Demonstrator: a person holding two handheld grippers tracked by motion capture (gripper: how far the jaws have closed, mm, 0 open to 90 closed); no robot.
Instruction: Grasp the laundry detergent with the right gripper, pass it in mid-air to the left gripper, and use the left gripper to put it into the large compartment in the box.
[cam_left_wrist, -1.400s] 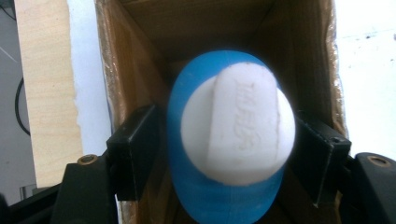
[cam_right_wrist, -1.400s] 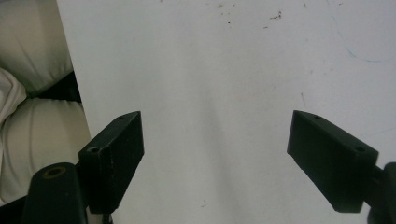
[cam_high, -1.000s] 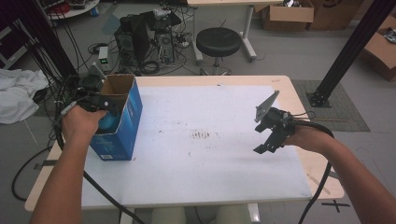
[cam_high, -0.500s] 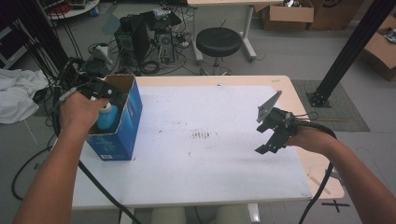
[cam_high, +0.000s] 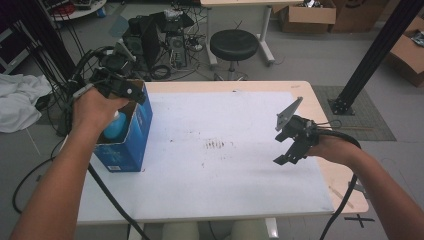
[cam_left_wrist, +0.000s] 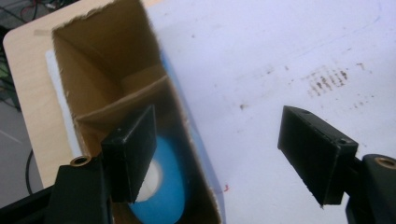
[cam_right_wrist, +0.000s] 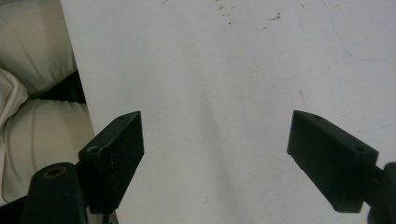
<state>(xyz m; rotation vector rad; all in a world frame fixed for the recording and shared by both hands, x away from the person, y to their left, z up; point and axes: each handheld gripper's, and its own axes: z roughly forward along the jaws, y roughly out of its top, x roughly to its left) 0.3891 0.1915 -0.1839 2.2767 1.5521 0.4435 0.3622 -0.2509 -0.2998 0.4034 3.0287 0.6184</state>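
Note:
A blue cardboard box (cam_high: 129, 142) stands open at the left of the table. Its inside is brown with a divider (cam_left_wrist: 122, 105). A blue round object with a white centre (cam_left_wrist: 164, 189) lies in the near compartment and shows as a light blue shape (cam_high: 115, 126) from above. My left gripper (cam_high: 129, 93) hovers open over the box's top; one jaw is above the box opening and the other above the white sheet, with nothing between them (cam_left_wrist: 219, 156). My right gripper (cam_high: 281, 148) is open and empty above the sheet's right side (cam_right_wrist: 217, 158).
A white sheet (cam_high: 215, 165) with dark smudges (cam_high: 216, 144) covers most of the wooden table (cam_high: 345, 192). The person's lap (cam_right_wrist: 37, 116) lies beyond the table's near edge. A black stool (cam_high: 234, 45), computer gear, cables and cardboard boxes stand on the floor behind.
My left hand has risen and drawn back a little from the box, leaving the blue object inside. The right gripper has hardly moved.

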